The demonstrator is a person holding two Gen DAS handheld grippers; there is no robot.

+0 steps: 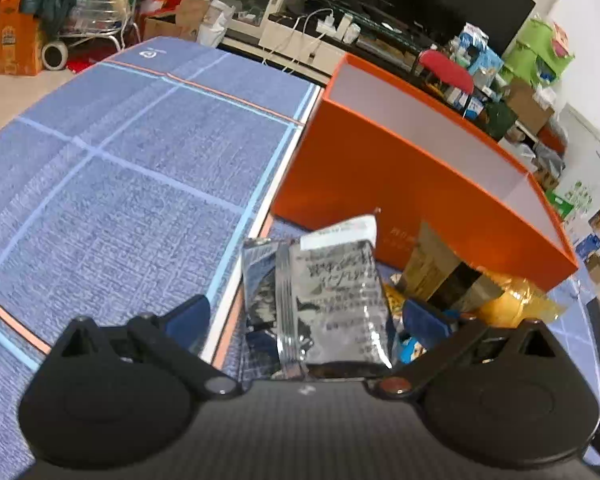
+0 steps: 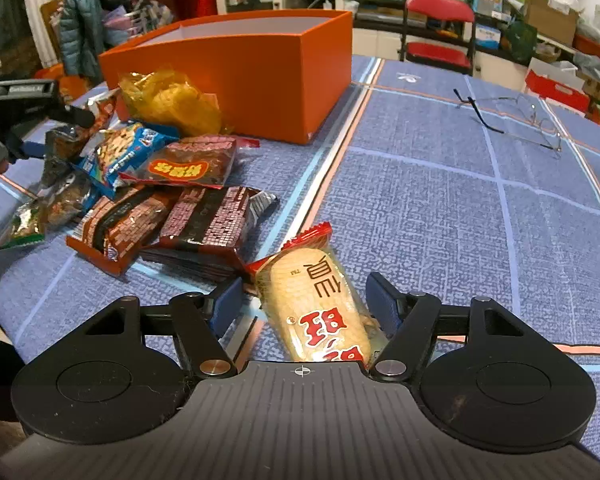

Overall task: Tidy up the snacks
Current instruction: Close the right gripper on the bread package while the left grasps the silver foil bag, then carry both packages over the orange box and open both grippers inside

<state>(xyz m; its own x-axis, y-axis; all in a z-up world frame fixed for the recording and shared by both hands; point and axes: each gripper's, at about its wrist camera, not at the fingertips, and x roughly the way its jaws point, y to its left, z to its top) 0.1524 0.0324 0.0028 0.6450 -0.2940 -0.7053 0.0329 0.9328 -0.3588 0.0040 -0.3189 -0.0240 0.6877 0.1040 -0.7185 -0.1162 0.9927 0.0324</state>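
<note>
An open orange box (image 1: pixel 380 168) stands on the blue tablecloth; it also shows in the right wrist view (image 2: pixel 236 68). In the left wrist view, my left gripper (image 1: pixel 304 316) is open around a silver foil snack packet (image 1: pixel 332 300), not clamped on it. Several other snacks lie behind it, among them a yellow bag (image 1: pixel 516 300). In the right wrist view, my right gripper (image 2: pixel 306 304) is open around a rice cracker packet (image 2: pixel 320 304) with red lettering. A pile of snacks (image 2: pixel 160 184) lies to its left, before the box.
A pair of glasses (image 2: pixel 516 120) lies on the cloth at the right. The left gripper's body (image 2: pixel 24 108) shows at the far left beside the pile. A red chair (image 2: pixel 440 28) and room clutter stand beyond the table.
</note>
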